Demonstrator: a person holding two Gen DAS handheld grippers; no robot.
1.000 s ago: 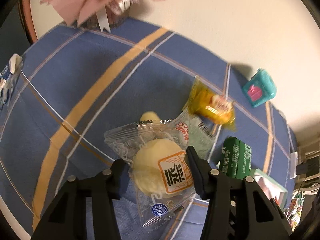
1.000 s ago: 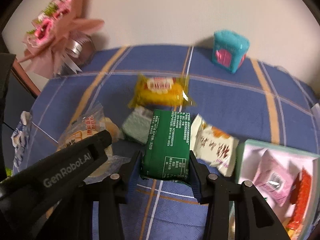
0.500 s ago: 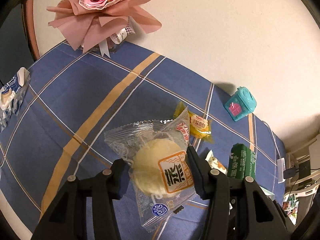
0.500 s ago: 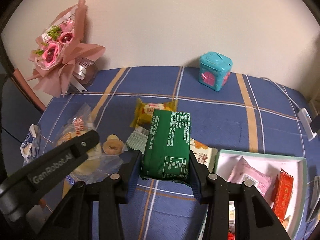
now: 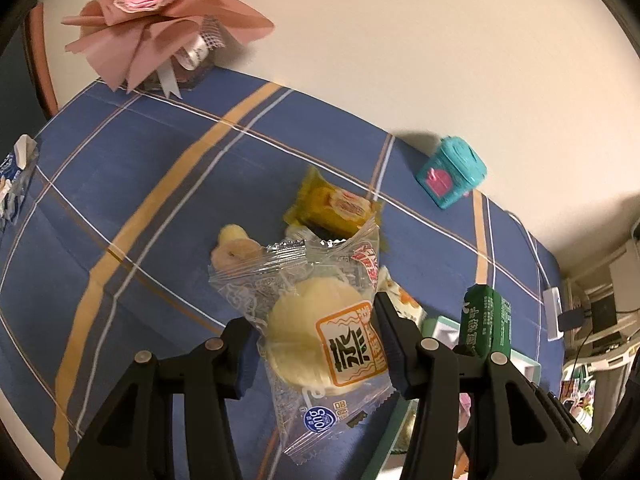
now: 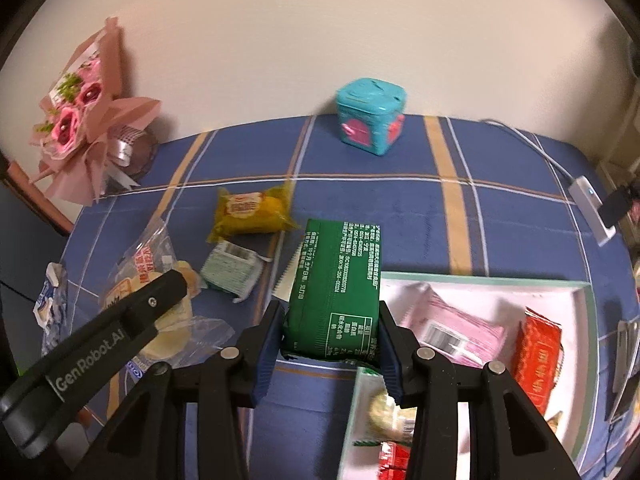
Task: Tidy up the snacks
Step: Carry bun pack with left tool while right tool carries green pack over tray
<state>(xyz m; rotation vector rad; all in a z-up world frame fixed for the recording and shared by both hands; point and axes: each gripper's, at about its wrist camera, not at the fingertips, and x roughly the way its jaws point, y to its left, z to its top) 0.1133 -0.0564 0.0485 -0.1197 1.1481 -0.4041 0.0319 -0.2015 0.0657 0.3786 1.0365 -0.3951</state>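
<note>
Both held snacks now ride nearer the white, mint-rimmed tray (image 6: 484, 280) at the table's right edge: right gripper (image 6: 330, 344) clamps a green foil packet (image 6: 336, 292) at its rim, left gripper (image 5: 316, 344) pinches a clear-wrapped pale round cake (image 5: 312, 332). Several snacks lie inside; a yellow wrapped cake (image 6: 252, 212) and pale green packet (image 6: 228, 270) wait mid-table.

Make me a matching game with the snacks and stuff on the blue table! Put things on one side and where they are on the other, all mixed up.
Things:
1. green packet
2. clear-wrapped round cake
3. red packet
4. teal toy box

Places:
A. lying in the tray
B. by the wall, on the tablecloth
C. in the right gripper
D. in the left gripper

Pairs: 1-C, 2-D, 3-A, 4-B
</note>
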